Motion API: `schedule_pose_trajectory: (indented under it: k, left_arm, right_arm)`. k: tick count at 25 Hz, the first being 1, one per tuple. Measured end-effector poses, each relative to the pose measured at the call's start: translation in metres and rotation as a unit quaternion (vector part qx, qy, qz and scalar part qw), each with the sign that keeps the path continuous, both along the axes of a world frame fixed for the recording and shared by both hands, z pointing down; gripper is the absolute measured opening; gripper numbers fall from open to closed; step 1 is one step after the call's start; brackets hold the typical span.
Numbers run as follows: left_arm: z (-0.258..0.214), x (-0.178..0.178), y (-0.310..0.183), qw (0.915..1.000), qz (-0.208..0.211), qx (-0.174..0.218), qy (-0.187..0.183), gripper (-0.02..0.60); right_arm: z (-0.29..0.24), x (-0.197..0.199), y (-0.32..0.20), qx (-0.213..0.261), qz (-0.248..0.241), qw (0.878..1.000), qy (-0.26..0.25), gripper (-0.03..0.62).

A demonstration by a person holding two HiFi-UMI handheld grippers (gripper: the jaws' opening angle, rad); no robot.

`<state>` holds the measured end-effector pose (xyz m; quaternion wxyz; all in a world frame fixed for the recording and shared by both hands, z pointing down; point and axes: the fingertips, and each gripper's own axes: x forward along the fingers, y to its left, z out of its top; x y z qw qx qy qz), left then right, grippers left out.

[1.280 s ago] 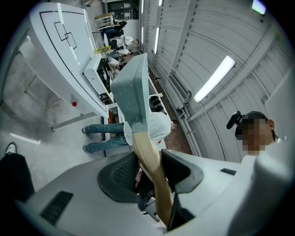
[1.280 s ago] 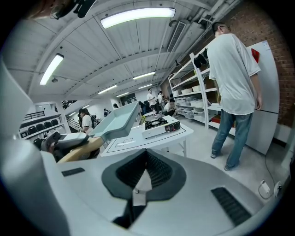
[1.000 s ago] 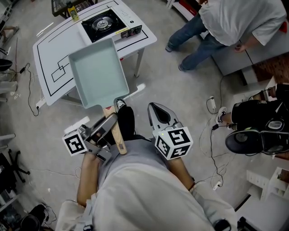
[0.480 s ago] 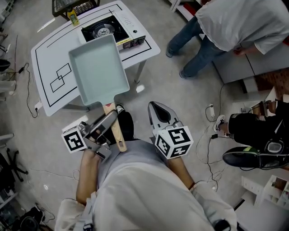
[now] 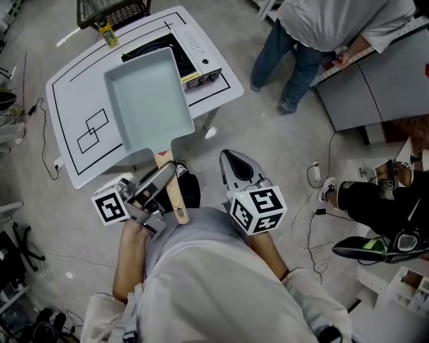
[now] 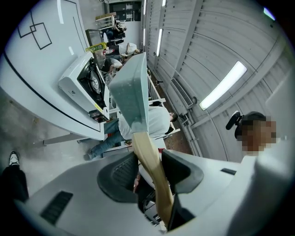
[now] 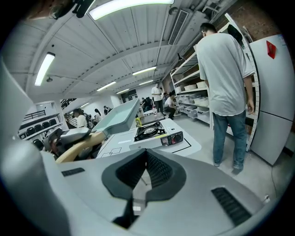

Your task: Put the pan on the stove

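A pale teal rectangular pan (image 5: 147,100) hangs in the air over the white table (image 5: 74,100), tilted, and covers most of the black portable stove (image 5: 194,60) at the table's far right. My left gripper (image 5: 157,182) is shut on the pan's wooden handle (image 5: 172,191). In the left gripper view the handle (image 6: 148,156) runs between the two pads, and the pan (image 6: 131,97) rises edge-on beside the stove (image 6: 87,85). My right gripper (image 5: 234,164) is shut and holds nothing, close to my body; its view shows the stove (image 7: 154,132) ahead and the pan (image 7: 117,117) to the left.
A person (image 5: 322,30) stands at a grey cabinet (image 5: 375,80) to the right of the table. A wire basket (image 5: 110,10) and a yellow item (image 5: 107,30) are at the table's far edge. Cables and dark gear (image 5: 382,214) lie on the floor at right.
The pan has moved forward over the table and now hides most of the stove. The person at the right has stepped further away. Both grippers keep their states.
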<state>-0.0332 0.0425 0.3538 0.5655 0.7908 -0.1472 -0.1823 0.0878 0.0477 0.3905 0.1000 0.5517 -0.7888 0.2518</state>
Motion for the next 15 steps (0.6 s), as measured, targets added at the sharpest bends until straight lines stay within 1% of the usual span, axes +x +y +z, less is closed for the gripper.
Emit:
schedule_pose_trajectory:
  k: [2, 3, 7, 15]
  left_arm:
    - [-0.009, 0.003, -0.013, 0.9999, 0.001, 0.004, 0.013, 0.158]
    - [-0.010, 0.003, -0.020, 0.9999, 0.002, 0.005, 0.013, 0.158]
    - [0.001, -0.005, -0.044, 1.0000, 0.002, 0.000, -0.006, 0.158]
    - [-0.005, -0.007, -0.092, 0.9999, -0.003, 0.013, -0.007, 0.161]
  right_arm:
    - [-0.002, -0.001, -0.014, 0.002, -0.001, 1.000, 0.000, 0.009]
    - [-0.003, -0.002, -0.021, 0.003, -0.001, 1.000, 0.000, 0.009]
    - [-0.005, -0.007, -0.049, 0.004, -0.006, 1.000, 0.001, 0.009]
    - [-0.006, -0.013, -0.096, 0.010, -0.009, 1.000, 0.001, 0.010]
